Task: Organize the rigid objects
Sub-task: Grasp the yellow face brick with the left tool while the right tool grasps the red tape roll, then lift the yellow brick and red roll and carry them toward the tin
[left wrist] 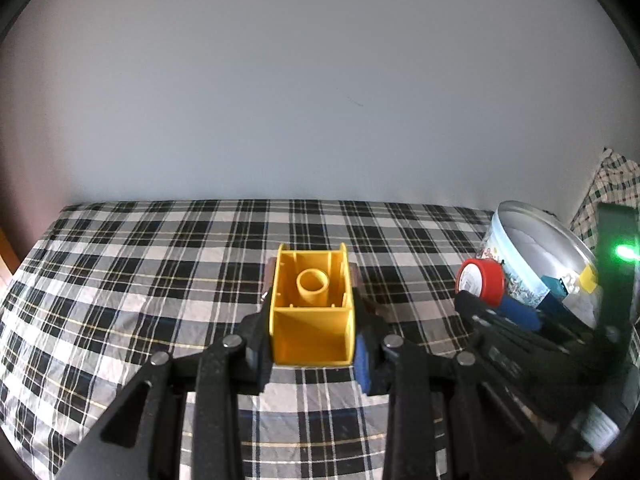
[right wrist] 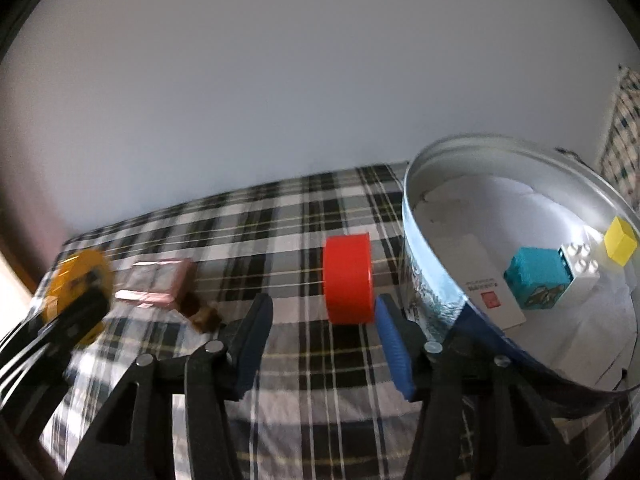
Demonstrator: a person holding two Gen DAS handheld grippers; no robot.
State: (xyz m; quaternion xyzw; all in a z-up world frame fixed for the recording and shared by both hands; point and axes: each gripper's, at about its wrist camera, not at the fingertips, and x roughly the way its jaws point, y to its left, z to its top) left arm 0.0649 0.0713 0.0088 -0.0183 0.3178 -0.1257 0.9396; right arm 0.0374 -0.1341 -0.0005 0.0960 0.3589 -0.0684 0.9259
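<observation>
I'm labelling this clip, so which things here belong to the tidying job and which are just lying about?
Part of the job:
- yellow block, gripped in the left tool
- red cap, on the bed ahead of the right tool
- round tin, holding a teal block, white brick and yellow cube
- pink box

Just there:
- checked bedspread
- wall

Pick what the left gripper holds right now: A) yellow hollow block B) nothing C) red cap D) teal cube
A: in the left wrist view the left gripper is shut on the yellow hollow block, open underside facing the camera.
</observation>
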